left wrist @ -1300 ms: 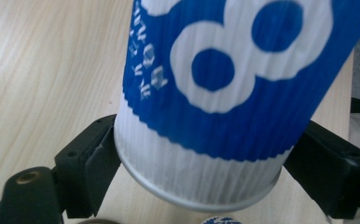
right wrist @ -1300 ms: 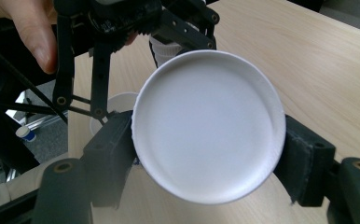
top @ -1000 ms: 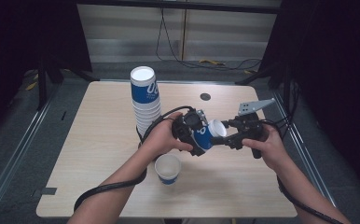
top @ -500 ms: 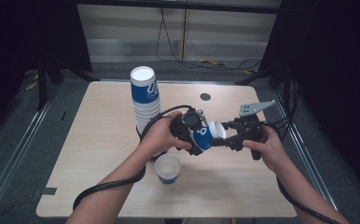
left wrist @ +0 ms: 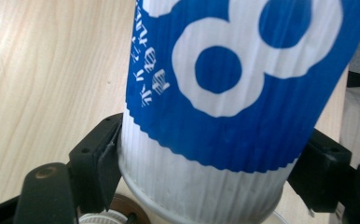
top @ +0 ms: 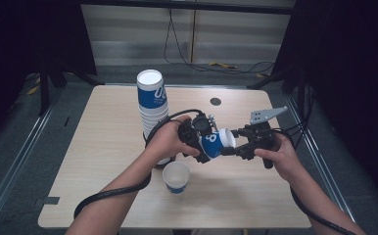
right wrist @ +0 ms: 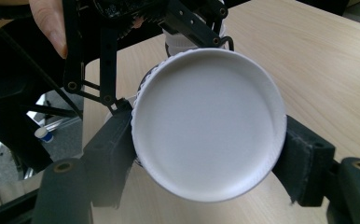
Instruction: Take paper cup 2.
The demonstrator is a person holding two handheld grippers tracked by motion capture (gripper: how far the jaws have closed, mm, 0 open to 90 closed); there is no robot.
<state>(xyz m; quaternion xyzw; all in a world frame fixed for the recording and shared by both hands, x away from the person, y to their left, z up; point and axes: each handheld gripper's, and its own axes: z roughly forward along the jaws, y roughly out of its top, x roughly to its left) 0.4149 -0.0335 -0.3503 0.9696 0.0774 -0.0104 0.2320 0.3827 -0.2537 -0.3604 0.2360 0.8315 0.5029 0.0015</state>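
A blue-and-white ribbed paper cup lies on its side in the air over the middle of the table, held between both grippers. My left gripper has just been closing its jaws, and they now press the cup's white ribbed part from both sides. My right gripper is shut on the other end. There the cup's round white bottom faces the camera between the two black pads.
A tall stack of upturned cups stands just left of the hands. A single upright cup sits on the table below the left hand. A dark round hole marks the tabletop behind. Cables trail from both grippers.
The left gripper's jaws have closed onto the cup that the right gripper holds. Both hands have stayed almost in place.
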